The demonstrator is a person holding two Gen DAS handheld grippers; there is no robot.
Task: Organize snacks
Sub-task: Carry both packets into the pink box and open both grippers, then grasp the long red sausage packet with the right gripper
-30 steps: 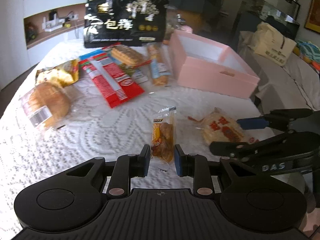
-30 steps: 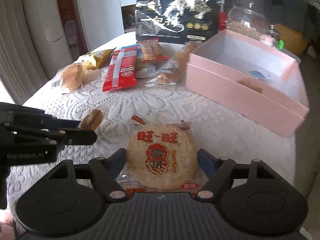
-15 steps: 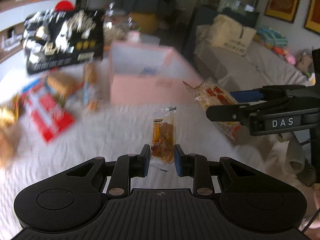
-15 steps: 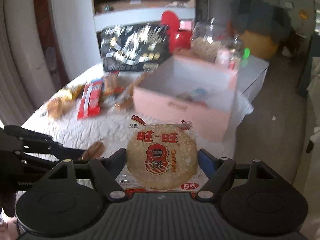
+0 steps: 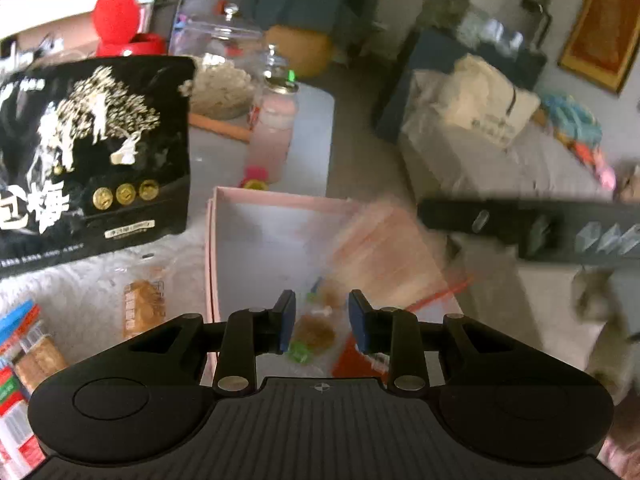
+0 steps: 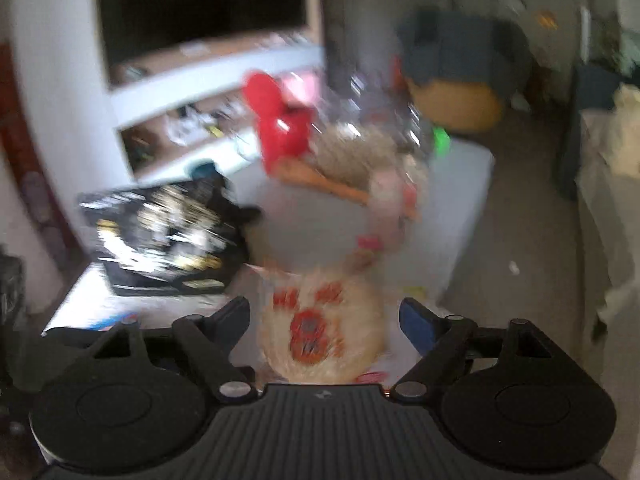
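inside the pink box (image 5: 224,248) lies the small snack pack (image 5: 314,330), no longer pinched by my left gripper (image 5: 322,320), whose jaws now stand apart. my right gripper (image 6: 324,320) has spread too; the rice cracker (image 6: 320,328) blurs, dropping boxward. two snacks filed, more left on the table (image 5: 88,280).

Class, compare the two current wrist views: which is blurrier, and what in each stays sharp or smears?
Right wrist view: blurrier, motion-smeared nearly throughout; the rice cracker packet and black snack bag streak, and only the right claw body stays fairly crisp. Left wrist view: mostly sharp on the left claw, black bag and pink box; the falling packet streaks, edges bend with fisheye.
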